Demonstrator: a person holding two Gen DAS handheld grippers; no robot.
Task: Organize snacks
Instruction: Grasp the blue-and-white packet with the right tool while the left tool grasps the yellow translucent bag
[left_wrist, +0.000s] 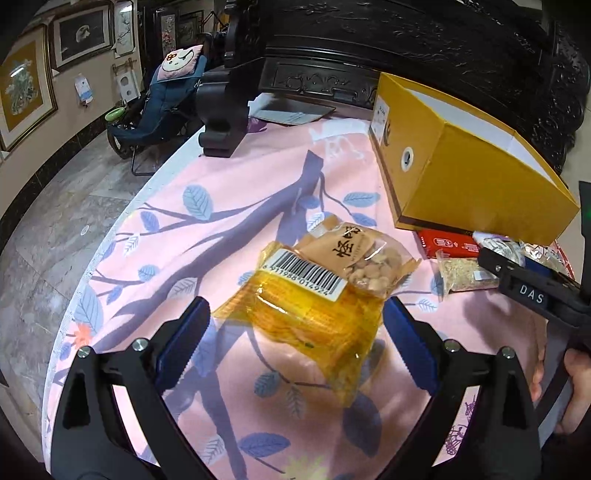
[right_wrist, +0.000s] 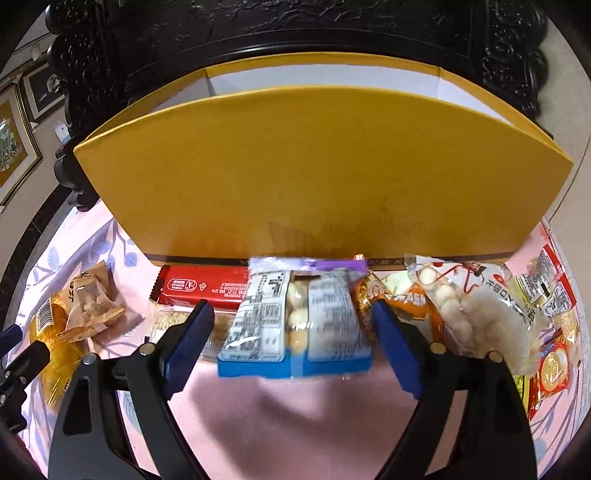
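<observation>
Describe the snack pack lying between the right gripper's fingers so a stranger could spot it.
Find the big yellow box. In front of its wall, beside the red bar, lies the pack: blue bottom edge, purple top, and a clear window showing pale round balls.

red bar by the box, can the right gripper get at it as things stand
Probably not directly. The red bar lies against the yellow box, beyond the open right gripper, and the blue-edged packet between its fingers overlaps the bar's end.
</observation>
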